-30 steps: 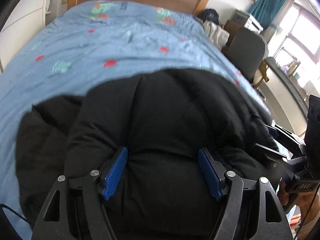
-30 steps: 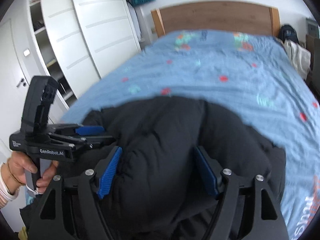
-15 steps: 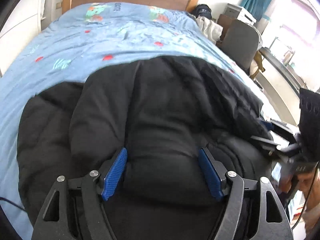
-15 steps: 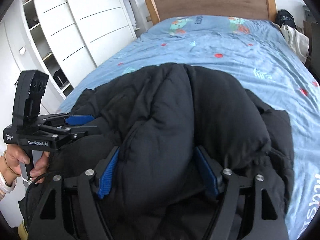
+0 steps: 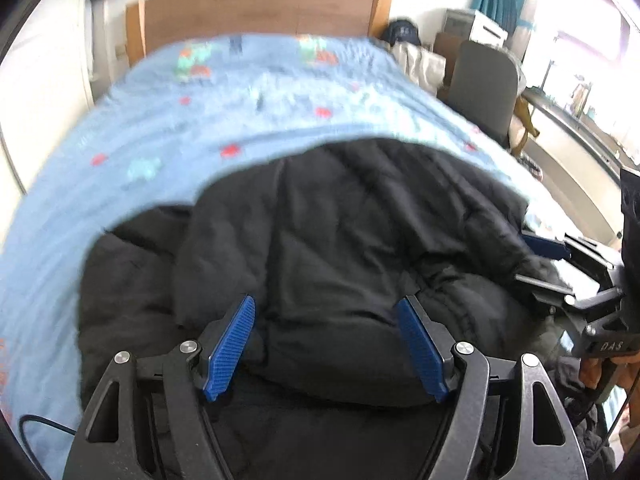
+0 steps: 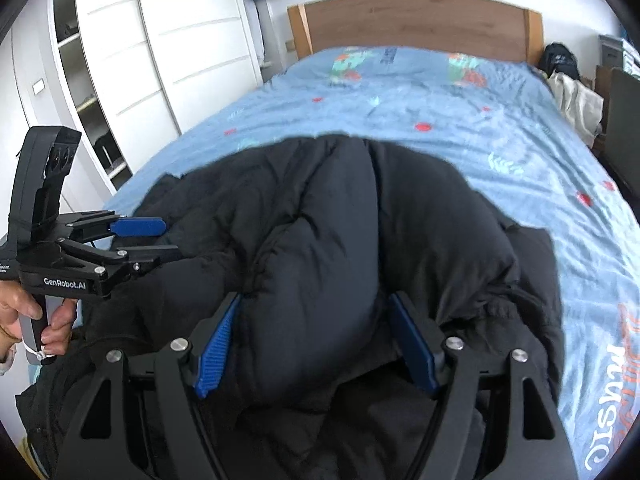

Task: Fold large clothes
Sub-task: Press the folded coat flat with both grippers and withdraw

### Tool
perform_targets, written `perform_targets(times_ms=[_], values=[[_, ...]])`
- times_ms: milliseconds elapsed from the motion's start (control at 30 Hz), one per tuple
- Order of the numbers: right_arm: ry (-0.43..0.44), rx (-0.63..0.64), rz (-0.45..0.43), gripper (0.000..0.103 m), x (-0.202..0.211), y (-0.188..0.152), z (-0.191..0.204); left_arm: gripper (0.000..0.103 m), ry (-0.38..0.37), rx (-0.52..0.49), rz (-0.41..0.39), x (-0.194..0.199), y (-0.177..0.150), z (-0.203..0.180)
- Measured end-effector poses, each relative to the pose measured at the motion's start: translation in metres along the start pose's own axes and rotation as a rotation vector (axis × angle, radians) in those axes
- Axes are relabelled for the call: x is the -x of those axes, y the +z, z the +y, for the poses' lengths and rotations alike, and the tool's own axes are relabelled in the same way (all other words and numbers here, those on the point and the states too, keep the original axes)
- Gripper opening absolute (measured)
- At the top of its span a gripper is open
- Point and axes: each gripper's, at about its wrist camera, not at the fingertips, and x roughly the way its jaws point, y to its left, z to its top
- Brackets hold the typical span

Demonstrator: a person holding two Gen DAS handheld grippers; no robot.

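A big black puffer jacket point(image 5: 340, 240) lies bunched on the near end of a bed with a blue patterned cover point(image 5: 200, 120). My left gripper point(image 5: 328, 336) has its blue pads wide apart with a thick fold of the jacket between them. My right gripper point(image 6: 316, 336) is likewise spread around a thick fold of the jacket point(image 6: 360, 220). The right gripper shows at the right edge of the left wrist view point(image 5: 560, 264), and the left gripper at the left of the right wrist view point(image 6: 136, 240), both at the jacket's sides.
A wooden headboard point(image 6: 412, 20) stands at the far end of the bed. White wardrobe doors point(image 6: 160, 40) line the left side. A grey chair point(image 5: 484, 88), a desk and a bright window are on the right. A dark bag and pale cloth point(image 6: 572, 92) lie beside the bed's head.
Both grippers have risen and tilted up with the jacket folds; the jacket bulk sits lower in view and more of the headboard shows. The jaws keep the same spread.
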Motion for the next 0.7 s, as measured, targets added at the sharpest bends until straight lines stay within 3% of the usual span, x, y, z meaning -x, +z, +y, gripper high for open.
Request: perform_targets(times_ms=[100,333,533,700], values=[[-0.013,0.007,-0.054,0.073,0.022,0.002,0.009,0.074,0.026,-0.017,-0.099,0.038,0.007,-0.006],[-0.026,0.030,-0.150,0.073,0.108,0.010,0.057,0.074,0.041,-0.027,-0.197,0.141,0.000,-0.029],[-0.062,0.065,-0.235,0.073,0.222,0.005,0.109,0.074,0.065,-0.016,-0.297,0.262,-0.025,-0.043],[-0.087,0.058,-0.298,0.073,0.317,-0.022,0.143,0.074,0.075,-0.022,-0.368,0.355,-0.063,-0.055]])
